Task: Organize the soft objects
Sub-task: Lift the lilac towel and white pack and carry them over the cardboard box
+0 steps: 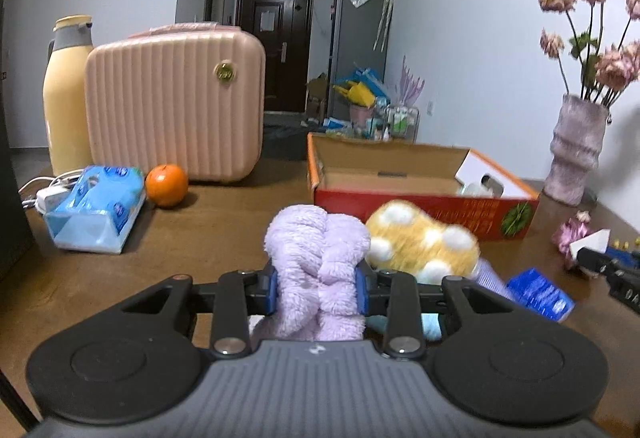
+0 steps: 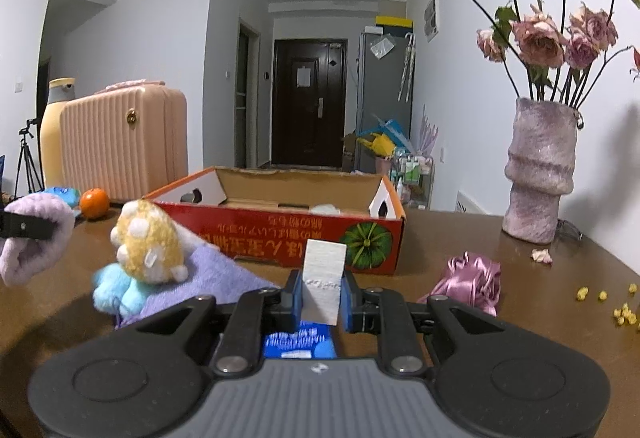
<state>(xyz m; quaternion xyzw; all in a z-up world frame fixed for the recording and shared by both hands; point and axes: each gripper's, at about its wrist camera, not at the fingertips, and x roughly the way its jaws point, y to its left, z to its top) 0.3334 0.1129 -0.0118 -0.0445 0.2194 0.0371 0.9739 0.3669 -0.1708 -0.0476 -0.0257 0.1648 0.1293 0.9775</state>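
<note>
Left wrist: left tool (image 1: 318, 288) pinches the lilac plush (image 1: 316, 258); right tool (image 2: 320, 296) clamps a white block (image 2: 323, 278).

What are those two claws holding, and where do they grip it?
Left gripper squeezes a fluffy purple cloth around its bunched middle. Right gripper pinches a white block near its bottom.

- Fluffy lilac towel (image 1: 318, 270), bunched, lifted off the desk.
- Yellow plush with white spots (image 2: 146, 246) lying atop a blue plush (image 2: 114, 290) and purple cloth (image 2: 216, 274).
- Open red cardboard box (image 2: 280, 234) behind them.
</note>
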